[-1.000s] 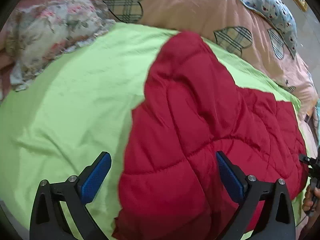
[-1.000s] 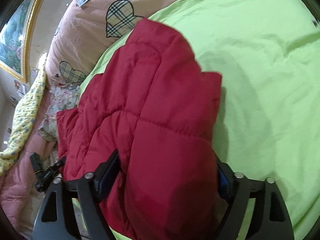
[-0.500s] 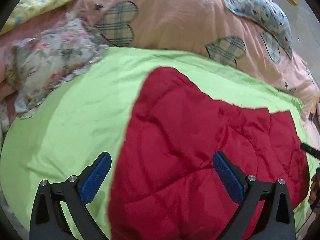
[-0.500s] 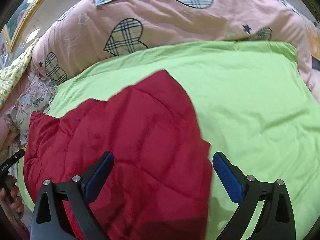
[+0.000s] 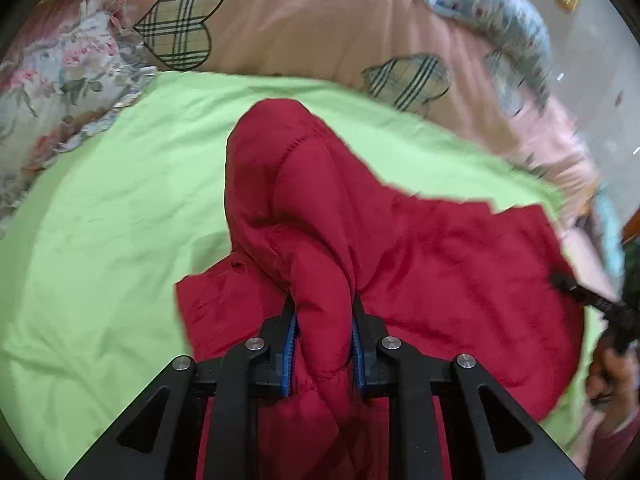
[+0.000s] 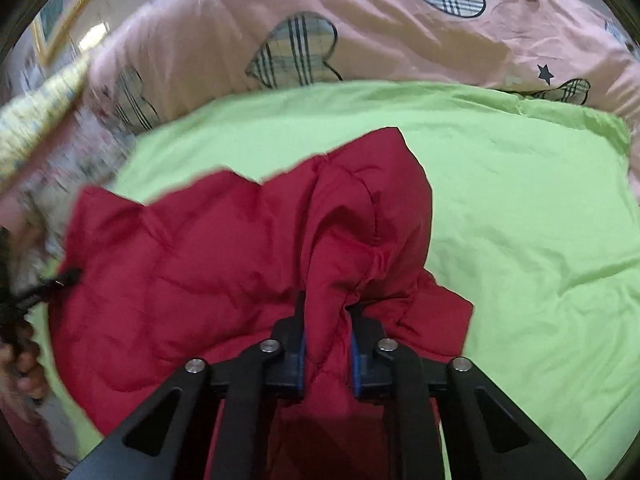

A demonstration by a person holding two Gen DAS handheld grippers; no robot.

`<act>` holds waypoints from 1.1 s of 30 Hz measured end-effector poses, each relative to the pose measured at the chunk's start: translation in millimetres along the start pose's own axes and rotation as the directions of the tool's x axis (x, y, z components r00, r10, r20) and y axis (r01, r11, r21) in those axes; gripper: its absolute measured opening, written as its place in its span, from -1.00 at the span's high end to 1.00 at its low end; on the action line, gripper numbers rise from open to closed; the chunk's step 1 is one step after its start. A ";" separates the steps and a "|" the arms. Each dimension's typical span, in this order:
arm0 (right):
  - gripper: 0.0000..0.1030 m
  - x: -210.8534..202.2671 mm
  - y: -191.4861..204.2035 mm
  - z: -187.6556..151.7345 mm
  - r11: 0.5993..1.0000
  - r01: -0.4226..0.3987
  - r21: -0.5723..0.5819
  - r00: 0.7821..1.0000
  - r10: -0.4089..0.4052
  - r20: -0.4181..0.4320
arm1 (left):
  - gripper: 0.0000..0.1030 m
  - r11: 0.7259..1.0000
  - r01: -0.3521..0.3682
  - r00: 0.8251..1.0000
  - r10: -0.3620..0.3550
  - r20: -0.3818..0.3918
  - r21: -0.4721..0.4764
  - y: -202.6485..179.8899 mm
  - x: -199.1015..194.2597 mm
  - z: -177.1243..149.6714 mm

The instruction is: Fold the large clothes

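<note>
With each hand-held gripper, left (image 5: pixel 324 334) and right (image 6: pixel 326 344), closing on red padded jacket (image 5: pixel 420 264), pinch step; next, lift and fold across green sheet (image 5: pixel 100 240).

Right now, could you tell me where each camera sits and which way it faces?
Left wrist: on the left gripper, aimed down across the green sheet; jaws closing on the red jacket; the right hand shows at the edge.
Right wrist: on the right gripper, pinching the jacket; the left hand shows at the edge.
Shared: jacket, sheet, pink heart quilt.
</note>
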State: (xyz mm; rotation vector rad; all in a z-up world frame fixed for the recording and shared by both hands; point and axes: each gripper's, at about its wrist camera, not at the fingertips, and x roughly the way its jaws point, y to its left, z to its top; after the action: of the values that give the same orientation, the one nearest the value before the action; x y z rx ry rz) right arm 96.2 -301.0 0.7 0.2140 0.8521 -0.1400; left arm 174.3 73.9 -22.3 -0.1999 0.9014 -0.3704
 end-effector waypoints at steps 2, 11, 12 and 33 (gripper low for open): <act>0.76 -12.7 -7.7 2.1 0.996 -0.073 0.048 0.996 0.070 0.050 | 0.64 0.995 0.099 0.995 -0.097 0.035 -0.031 11.2 -8.1 6.6; 0.76 6.5 -19.2 7.7 0.978 -0.143 0.150 0.988 0.133 0.074 | 0.64 0.981 0.133 0.990 -0.138 -0.023 -0.142 57.0 32.8 10.7; 0.76 10.5 -19.1 8.8 0.980 -0.128 0.152 0.991 0.119 0.065 | 0.63 0.981 0.116 0.992 -0.123 -0.041 -0.155 63.6 42.0 11.5; 0.72 79.2 -25.4 5.0 0.985 0.114 0.128 0.992 -0.106 -0.066 | -0.53 0.985 -0.159 0.987 0.157 -0.023 -0.061 23.3 46.6 8.2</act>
State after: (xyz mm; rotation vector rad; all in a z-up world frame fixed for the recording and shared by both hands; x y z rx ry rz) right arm 146.1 -329.8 -59.4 0.2955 0.9146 -0.2952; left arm 212.4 77.0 -58.6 -0.1819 0.9411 -0.1969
